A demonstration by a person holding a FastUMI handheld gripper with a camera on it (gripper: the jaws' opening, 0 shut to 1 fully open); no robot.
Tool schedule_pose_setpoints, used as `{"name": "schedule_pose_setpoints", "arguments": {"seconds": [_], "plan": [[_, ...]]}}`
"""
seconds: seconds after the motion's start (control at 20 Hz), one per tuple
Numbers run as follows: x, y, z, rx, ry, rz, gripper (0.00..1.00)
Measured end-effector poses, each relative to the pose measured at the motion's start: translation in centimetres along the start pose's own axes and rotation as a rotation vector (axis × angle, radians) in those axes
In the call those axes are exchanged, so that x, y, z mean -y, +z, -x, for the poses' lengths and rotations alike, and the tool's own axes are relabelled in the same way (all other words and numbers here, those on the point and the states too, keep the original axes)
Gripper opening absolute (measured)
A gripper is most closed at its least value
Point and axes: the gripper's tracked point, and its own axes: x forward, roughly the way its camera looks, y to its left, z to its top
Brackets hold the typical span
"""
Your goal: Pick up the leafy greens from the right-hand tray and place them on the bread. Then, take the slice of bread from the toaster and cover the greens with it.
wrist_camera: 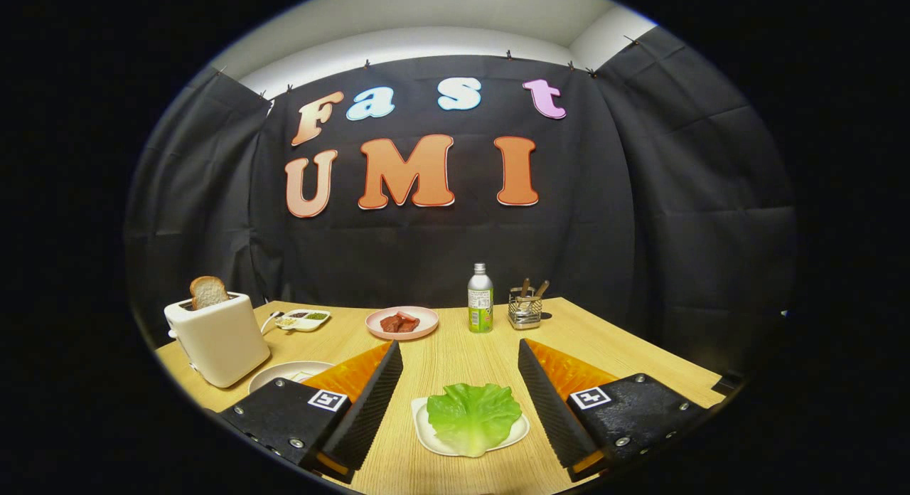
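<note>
A green lettuce leaf (474, 416) lies on a small white tray (428, 436) on the wooden table (455, 353). My gripper (460, 353) is open, its fingers spread wide to either side of the leaf and not touching it. To the left stands a cream toaster (217, 339) with a slice of bread (207, 291) sticking up from its slot. A white plate (281, 373) sits just beside the toaster, mostly hidden behind my left finger (370, 402); what lies on it I cannot tell.
Beyond the fingers stand a pink plate with red meat pieces (402, 323), a green-labelled bottle (480, 299) and a wire cutlery holder (525, 309). A small white dish of condiments (304, 319) lies behind the toaster. Black cloth walls the table.
</note>
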Motion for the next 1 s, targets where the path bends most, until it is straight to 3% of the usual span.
{"name": "schedule_pose_setpoints", "arguments": {"seconds": [1.0], "plan": [[0.5, -13.3, -6.7, -0.475, -0.002, 0.098, 0.99]]}}
